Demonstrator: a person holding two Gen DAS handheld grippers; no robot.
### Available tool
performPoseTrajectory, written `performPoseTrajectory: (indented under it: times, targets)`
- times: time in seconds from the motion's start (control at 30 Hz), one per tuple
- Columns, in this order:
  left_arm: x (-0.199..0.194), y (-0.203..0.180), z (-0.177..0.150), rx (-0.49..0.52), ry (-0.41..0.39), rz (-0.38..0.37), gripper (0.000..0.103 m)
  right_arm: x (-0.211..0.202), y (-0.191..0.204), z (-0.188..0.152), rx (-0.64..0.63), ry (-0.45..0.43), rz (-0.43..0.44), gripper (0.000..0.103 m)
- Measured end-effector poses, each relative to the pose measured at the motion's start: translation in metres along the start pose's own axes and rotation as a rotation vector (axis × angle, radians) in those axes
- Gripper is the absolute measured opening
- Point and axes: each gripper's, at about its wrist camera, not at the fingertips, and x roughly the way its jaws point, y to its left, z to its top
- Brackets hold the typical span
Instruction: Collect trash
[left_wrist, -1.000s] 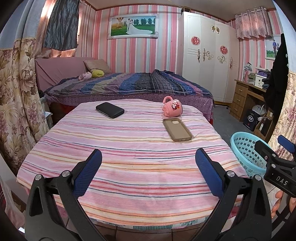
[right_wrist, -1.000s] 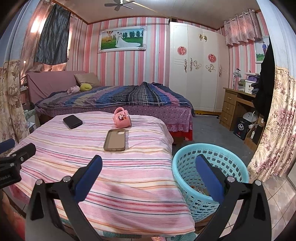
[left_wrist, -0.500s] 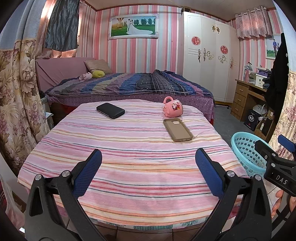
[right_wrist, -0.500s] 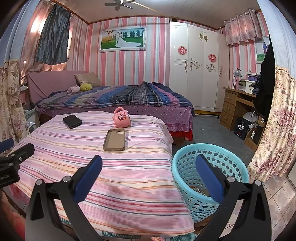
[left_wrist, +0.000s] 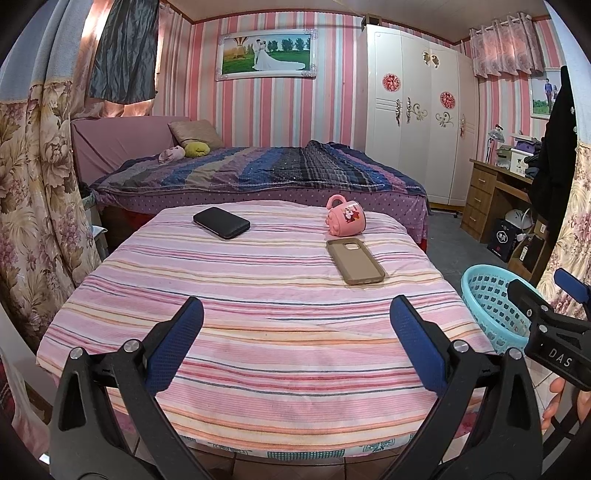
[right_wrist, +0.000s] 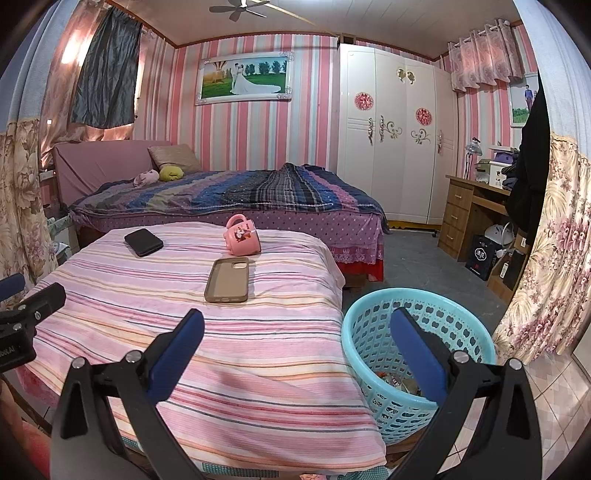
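A light-blue plastic basket (right_wrist: 373, 325) stands on the floor right of the striped table (right_wrist: 147, 314), with some trash (right_wrist: 397, 382) in its bottom; it also shows in the left wrist view (left_wrist: 487, 295). My left gripper (left_wrist: 295, 332) is open and empty over the table's near edge (left_wrist: 280, 354). My right gripper (right_wrist: 297, 341) is open and empty, straddling the table's right corner and the basket. On the table lie a tan phone case (left_wrist: 354, 260), a pink mug on its side (left_wrist: 345, 220) and a black wallet (left_wrist: 221, 222).
A bed (left_wrist: 258, 173) with a striped blanket stands behind the table. A white wardrobe (left_wrist: 413, 122) and a wooden desk (left_wrist: 491, 199) are at the right. Floral curtains (left_wrist: 33, 192) hang at both sides. The right gripper's body (left_wrist: 550, 339) shows at the left view's right edge.
Almost nothing; both views have shifted very slightly, and both grippers stay open and empty.
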Motion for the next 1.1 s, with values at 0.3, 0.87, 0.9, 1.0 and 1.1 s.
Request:
performPoseTrajectory:
  times: [0.3, 0.87, 0.9, 1.0, 1.1]
  targets:
    - [-0.0010, 0.0017, 0.0005, -0.004, -0.001, 0.000, 0.098, 0.0015, -0.0042, 0.0038, -0.008, -0.002, -0.006, 0.098]
    - [-0.0017, 0.0019, -0.0014, -0.007, -0.004, -0.001, 0.098, -0.0002, -0.0065, 0.0025, -0.010, -0.002, -0.011, 0.098]
    - [-0.0017, 0.0018, -0.0020, -0.005, -0.004, -0.001, 0.098, -0.0005, -0.0069, 0.0023, -0.009, -0.003, -0.012, 0.098]
    - [-0.0017, 0.0015, -0.0016, -0.006, -0.004, 0.000, 0.098, -0.0012, -0.0084, 0.0025, -0.011, -0.004, -0.012, 0.098]
    - [-0.0019, 0.0014, -0.0015, -0.008, -0.003, -0.001, 0.098, -0.0021, -0.0074, 0.0026, -0.013, -0.005, -0.014, 0.098]
